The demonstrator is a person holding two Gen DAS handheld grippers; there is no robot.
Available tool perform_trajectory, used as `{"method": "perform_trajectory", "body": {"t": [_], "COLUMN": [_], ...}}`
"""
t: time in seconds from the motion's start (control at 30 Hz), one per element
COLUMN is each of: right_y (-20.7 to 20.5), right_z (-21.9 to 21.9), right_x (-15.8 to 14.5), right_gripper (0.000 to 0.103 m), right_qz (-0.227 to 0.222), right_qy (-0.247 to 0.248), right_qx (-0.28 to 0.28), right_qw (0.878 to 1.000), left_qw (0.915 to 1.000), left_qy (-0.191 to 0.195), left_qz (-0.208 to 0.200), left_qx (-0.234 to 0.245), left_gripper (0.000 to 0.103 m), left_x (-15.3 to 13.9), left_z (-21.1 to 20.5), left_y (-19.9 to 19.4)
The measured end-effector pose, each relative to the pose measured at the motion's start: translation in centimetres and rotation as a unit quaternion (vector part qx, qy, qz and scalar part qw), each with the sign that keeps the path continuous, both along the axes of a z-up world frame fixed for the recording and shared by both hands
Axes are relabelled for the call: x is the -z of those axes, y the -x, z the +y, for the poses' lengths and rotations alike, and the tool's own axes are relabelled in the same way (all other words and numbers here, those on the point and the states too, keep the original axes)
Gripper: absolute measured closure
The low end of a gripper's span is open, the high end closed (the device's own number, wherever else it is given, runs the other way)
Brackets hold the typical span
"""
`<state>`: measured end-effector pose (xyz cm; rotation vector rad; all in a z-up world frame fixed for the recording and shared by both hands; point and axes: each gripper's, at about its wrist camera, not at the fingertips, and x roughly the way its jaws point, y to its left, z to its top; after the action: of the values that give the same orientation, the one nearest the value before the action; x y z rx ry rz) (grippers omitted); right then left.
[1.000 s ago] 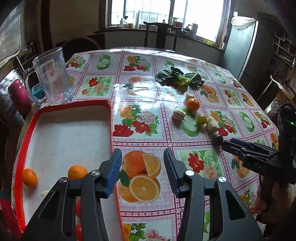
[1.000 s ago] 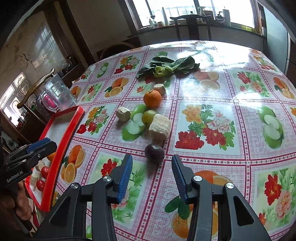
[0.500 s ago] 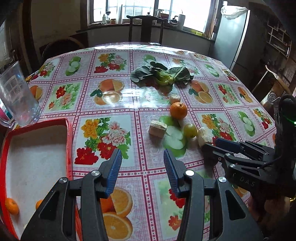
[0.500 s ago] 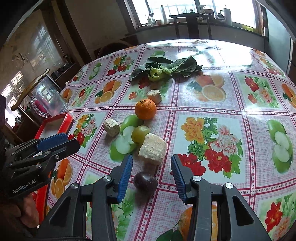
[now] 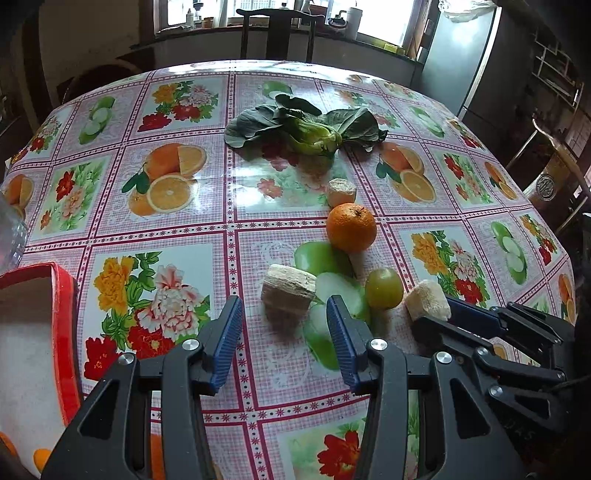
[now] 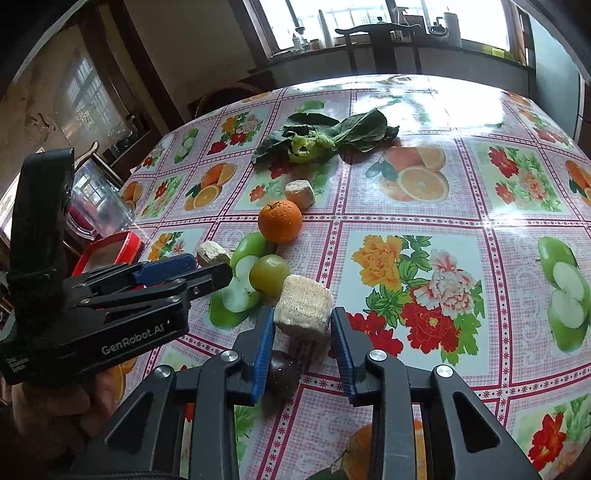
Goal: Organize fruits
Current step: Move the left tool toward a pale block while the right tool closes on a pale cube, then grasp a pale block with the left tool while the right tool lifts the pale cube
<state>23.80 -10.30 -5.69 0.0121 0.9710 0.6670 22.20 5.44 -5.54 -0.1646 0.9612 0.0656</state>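
An orange [image 5: 351, 227] [image 6: 280, 220], a green round fruit [image 5: 384, 288] [image 6: 269, 274] and a dark purple fruit [image 6: 282, 373] lie on the flowered tablecloth among beige loofah chunks. My left gripper [image 5: 283, 343] is open, just short of one chunk [image 5: 289, 290]. My right gripper [image 6: 302, 350] is open; the dark fruit sits low between its jaws by the left pad, with a big chunk [image 6: 303, 308] just beyond the fingertips. The red tray [image 5: 37, 332] holds small oranges [image 5: 41, 454] at the lower left.
A leafy bok choy [image 5: 306, 129] lies farther back. Another small beige chunk [image 5: 341, 192] sits behind the orange. A clear jug [image 6: 98, 203] stands at the table's left edge. A chair [image 5: 277, 33] and a window counter are beyond the table.
Both grippers moved forward toward the fruit cluster. The left swung right, away from the tray. The dark fruit now lies between the right gripper's jaws.
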Motion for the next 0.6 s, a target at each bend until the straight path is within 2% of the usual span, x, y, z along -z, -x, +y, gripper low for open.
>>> {"method": "perform_trajectory", "body": {"t": [0.07,0.13,0.2,0.47,0.53,0.6], "right_y": [0.4,0.7,1.1,3.0,3.5,3.9], "right_z": [-0.5,-0.9,-1.2,-1.5,-1.4,-1.3], "right_x": [-0.2,-0.5,-0.7,-1.8,-2.1,-2.3], "right_gripper": [0.072,0.072,0.072,0.072,0.072,0.072], "right_qz": [-0.001,-0.001,-0.002,-0.012,-0.015,-0.016], "right_qy": [-0.004,-0.008,-0.011,-0.018,-0.02,-0.022], "right_qx": [0.004,0.005,0.006,0.002,0.001,0.0], "right_qw": [1.0,1.0,1.0,1.0,1.0,1.0], "left_qw": [1.0,1.0,1.0,0.9998,0.9997,0.9997], "left_qy": [-0.005,-0.007,-0.001,0.0,0.001,0.003], "left_qz": [-0.004,-0.003,-0.002,-0.02,-0.025,-0.023], "left_qx": [0.0,0.0,0.003,0.002,0.002,0.002], "left_gripper": [0.06,0.072,0.075,0.08,0.086,0.086], "left_x": [0.1,0.1,0.0,-1.4,-1.7,-1.7], "left_z": [0.0,0.0,0.1,-0.3,-0.3,-0.2], "left_y": [-0.3,-0.4,-0.3,2.9,3.9,4.2]}}
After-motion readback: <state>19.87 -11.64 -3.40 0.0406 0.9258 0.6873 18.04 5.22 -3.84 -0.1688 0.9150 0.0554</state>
